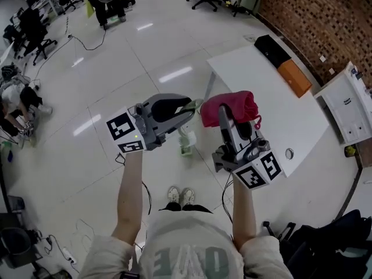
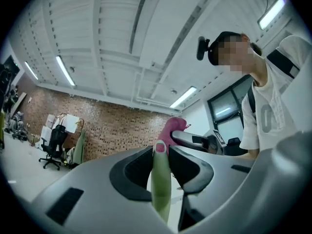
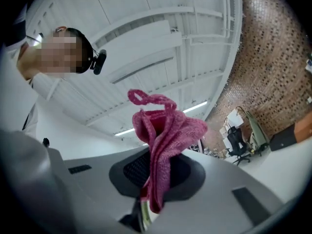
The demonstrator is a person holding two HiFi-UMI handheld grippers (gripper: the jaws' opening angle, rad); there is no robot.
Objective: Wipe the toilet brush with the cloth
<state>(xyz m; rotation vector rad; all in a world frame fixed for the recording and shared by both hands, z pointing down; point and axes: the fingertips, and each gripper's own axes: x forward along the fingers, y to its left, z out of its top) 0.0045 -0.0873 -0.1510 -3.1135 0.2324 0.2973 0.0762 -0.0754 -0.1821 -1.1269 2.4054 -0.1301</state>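
Your left tool [image 1: 187, 108] clamps the pale-green plastic toilet brush [image 2: 161, 191]; right tool [image 1: 228, 116] grips the crumpled pink cloth [image 1: 230, 104]. Wiping pending: bring cloth onto brush.

Pale green plastic toilet brush [image 1: 187, 144] sits in the left gripper [image 1: 189, 108], pink terry cloth [image 1: 233, 104] in the right gripper [image 1: 228, 116] just to its right. Beyond them, rightward, a white rectangular table [image 1: 273, 106] carries a black box [image 1: 272, 50] beside an orange box [image 1: 294, 77].
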